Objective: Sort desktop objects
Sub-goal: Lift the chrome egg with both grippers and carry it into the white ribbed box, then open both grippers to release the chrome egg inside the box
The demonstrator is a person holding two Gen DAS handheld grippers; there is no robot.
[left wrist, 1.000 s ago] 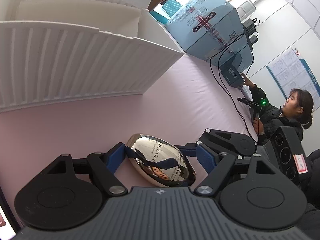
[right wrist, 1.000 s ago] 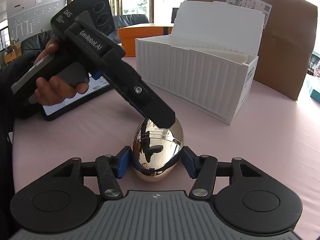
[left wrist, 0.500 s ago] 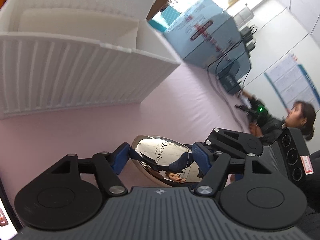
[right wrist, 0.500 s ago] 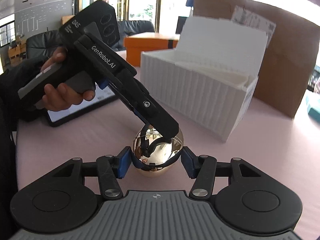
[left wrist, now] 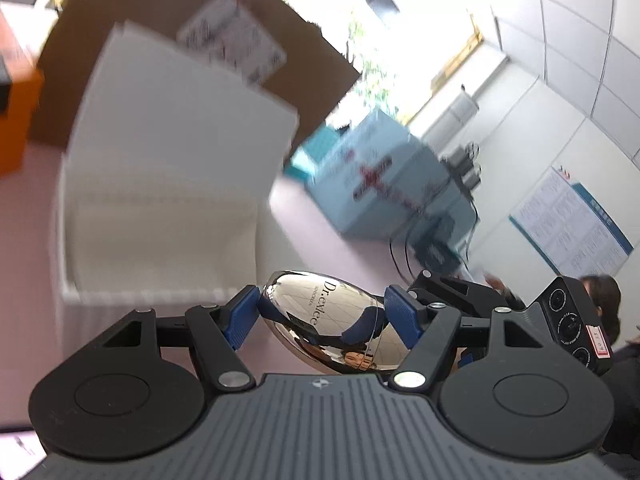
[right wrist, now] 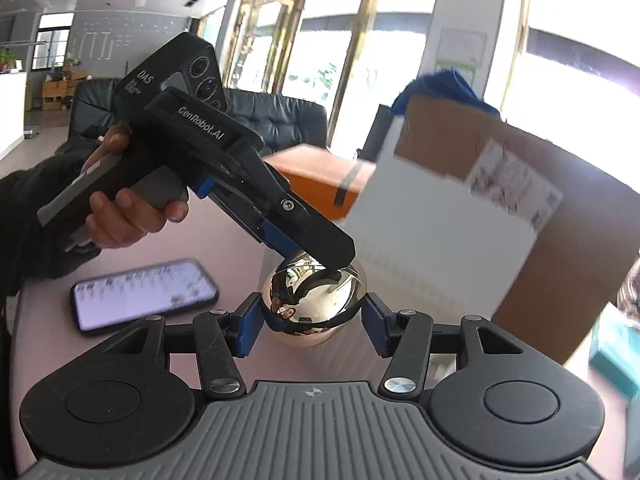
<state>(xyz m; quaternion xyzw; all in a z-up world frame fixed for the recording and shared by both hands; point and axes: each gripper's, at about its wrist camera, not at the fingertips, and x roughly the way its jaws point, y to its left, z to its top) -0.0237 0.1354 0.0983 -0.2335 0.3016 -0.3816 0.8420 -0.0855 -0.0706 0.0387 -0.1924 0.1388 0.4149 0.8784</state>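
Observation:
A mirror-bright egg-shaped case [left wrist: 320,312] printed "Dr.exlee" lies sideways between the blue pads of my left gripper [left wrist: 322,318], which is shut on it. In the right wrist view the same metallic egg [right wrist: 314,300] sits between the pads of my right gripper [right wrist: 313,324], also shut on it. There the left gripper's black fingers [right wrist: 316,236] reach down from the upper left onto the egg's top, held by a hand [right wrist: 128,216]. The egg hangs above the pink table [right wrist: 224,240], in front of the white ribbed storage box [left wrist: 160,200].
A lit phone [right wrist: 144,294] lies on the table at left. Behind the white box [right wrist: 432,248] stand a cardboard box [right wrist: 560,208] and an orange box [right wrist: 316,176]. A light blue carton [left wrist: 384,184] with cables sits far right; a person [left wrist: 604,304] sits beyond it.
Both grippers have lifted the egg off the table and carried it up towards the white box. The left wrist view now looks over the box's open top and is blurred by motion.

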